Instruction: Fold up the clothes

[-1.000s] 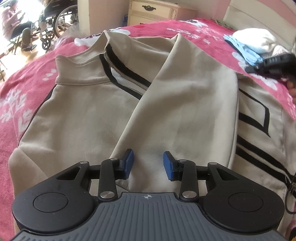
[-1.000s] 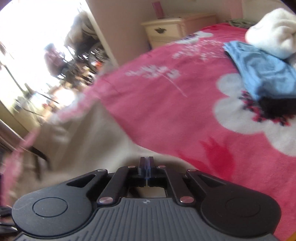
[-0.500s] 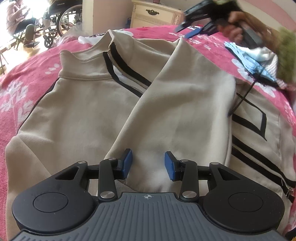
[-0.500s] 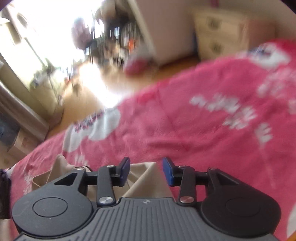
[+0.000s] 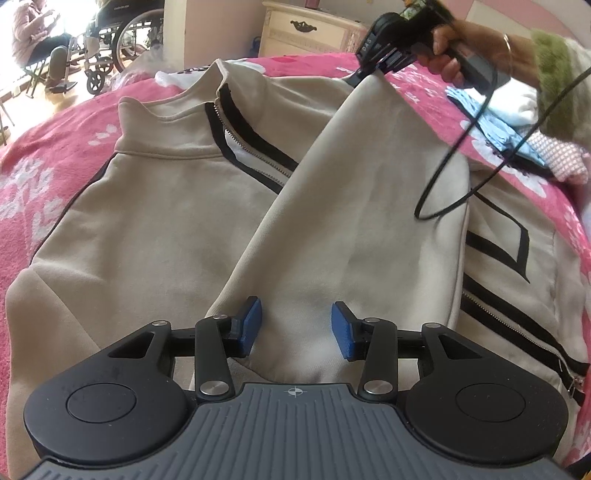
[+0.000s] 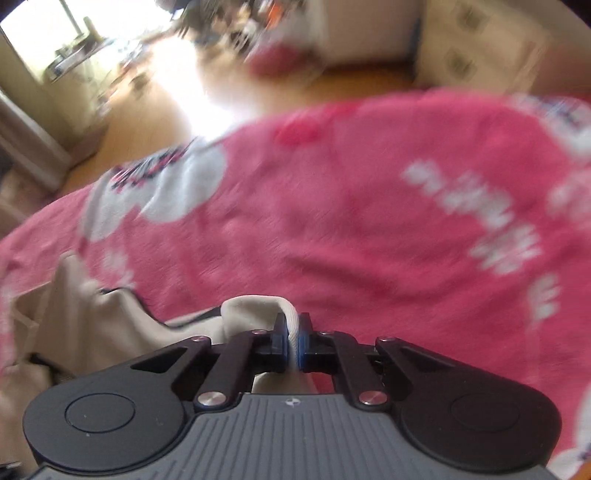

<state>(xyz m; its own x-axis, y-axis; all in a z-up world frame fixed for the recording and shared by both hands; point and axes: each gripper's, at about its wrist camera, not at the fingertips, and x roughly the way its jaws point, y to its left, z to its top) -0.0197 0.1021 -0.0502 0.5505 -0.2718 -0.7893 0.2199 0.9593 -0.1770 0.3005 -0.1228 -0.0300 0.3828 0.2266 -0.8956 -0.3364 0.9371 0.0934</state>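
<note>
A beige zip jacket (image 5: 155, 206) with black stripes lies spread on the pink flowered blanket (image 5: 48, 155). One sleeve (image 5: 354, 206) is folded slantwise across its front. My left gripper (image 5: 295, 325) hovers over the near end of that sleeve; its jaws are opening, and the cloth lies between the blue pads without being pinched. At the far end, a hand holds my right gripper (image 5: 364, 72) on the sleeve's tip. In the right wrist view that gripper (image 6: 293, 339) is shut on the beige cuff (image 6: 255, 310), which bulges up out of the jaws.
Folded white and blue clothes (image 5: 491, 118) and a pink checked cloth (image 5: 565, 162) lie at the right on the blanket. A black cable (image 5: 454, 177) loops down over the sleeve. Beyond the bed stand a cream nightstand (image 5: 314, 29), a wheelchair (image 5: 122, 37) and a seated person (image 5: 33, 37).
My right gripper swung from the right side of the bed to the sleeve's far end, opened there and shut on the cuff. The left gripper stayed put, its jaws a little wider.
</note>
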